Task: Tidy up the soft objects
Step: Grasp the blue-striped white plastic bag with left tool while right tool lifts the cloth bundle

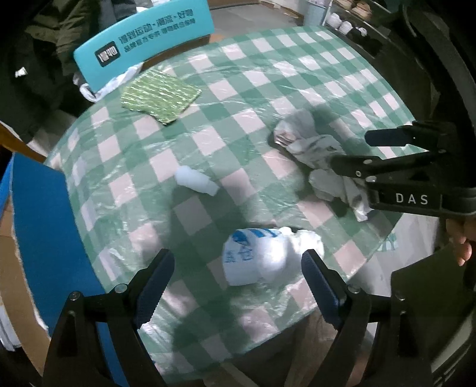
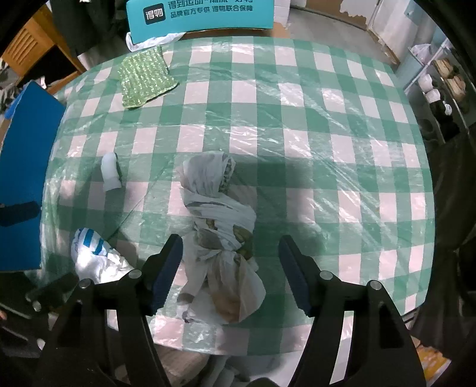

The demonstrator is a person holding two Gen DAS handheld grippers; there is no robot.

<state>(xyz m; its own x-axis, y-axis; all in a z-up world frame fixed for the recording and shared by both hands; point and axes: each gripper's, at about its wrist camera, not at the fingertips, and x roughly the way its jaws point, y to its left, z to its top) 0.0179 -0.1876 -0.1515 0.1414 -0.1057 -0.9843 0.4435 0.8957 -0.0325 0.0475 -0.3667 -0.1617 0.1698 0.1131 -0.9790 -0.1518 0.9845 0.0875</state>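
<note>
Black right claw (image 1: 354,148) marked "DAS" — jaws wide over knotted bag (image 2: 220,238), left claw (image 1: 238,285) wide above blue-printed bag (image 1: 261,256).

- The tablecloth (image 2: 297,125) is checked in green and white, under a clear glossy film.
- The textured cloth (image 2: 144,77), at the tablecloth's far left corner, is light green with a shiny woven pattern.
- The knotted bag (image 2: 220,208), mid-tablecloth, is pale grey-white with olive and brown patches.
- The crumpled bag (image 1: 258,256), at the near edge, is white with blue print.
- The small wad (image 1: 195,180) is plain white.
- The sign (image 2: 202,15) beyond the tablecloth is teal with white characters.
- The gripper pads (image 2: 166,274) are dark blue on black.
</note>
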